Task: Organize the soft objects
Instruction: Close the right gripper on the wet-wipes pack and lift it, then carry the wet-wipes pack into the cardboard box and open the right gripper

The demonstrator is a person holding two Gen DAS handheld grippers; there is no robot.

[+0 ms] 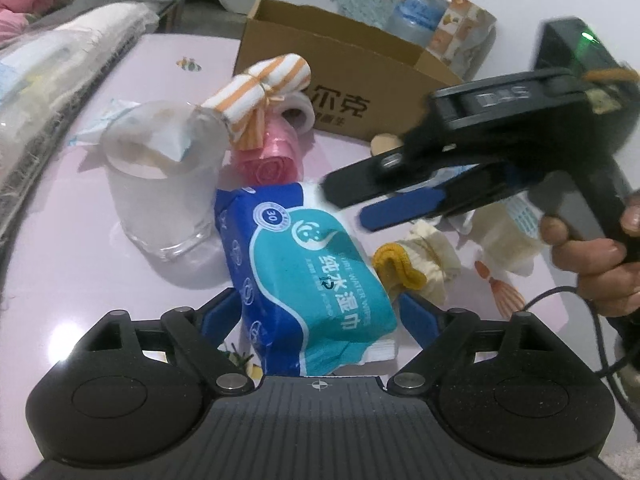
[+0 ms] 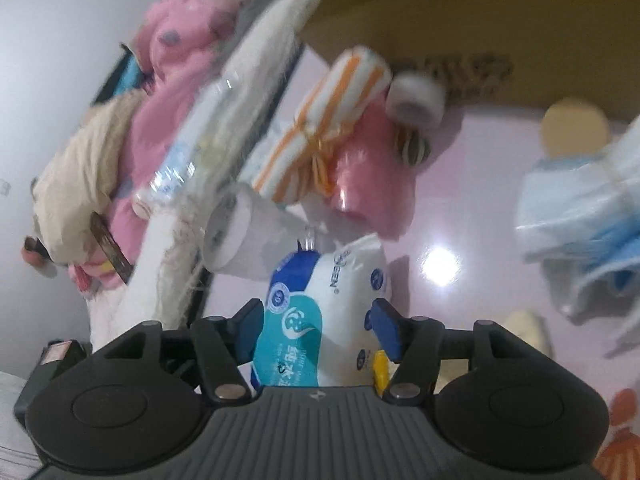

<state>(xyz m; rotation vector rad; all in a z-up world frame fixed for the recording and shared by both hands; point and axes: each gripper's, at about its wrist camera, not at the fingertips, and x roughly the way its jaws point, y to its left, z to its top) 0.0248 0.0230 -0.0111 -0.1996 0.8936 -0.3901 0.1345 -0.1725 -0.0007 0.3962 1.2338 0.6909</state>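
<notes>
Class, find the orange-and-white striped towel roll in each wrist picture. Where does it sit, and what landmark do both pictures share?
Left wrist: striped towel roll upper centre, before the cardboard box.
Right wrist: striped towel roll upper centre, blurred.
Shared landmark: the blue wet-wipes pack, bottom centre in both.

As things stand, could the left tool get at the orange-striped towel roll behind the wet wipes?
Probably not directly. The left tool straddles the wet wipes pack, which lies between it and the orange-striped towel roll; the pink bag roll and glass cup also crowd that path.
</notes>
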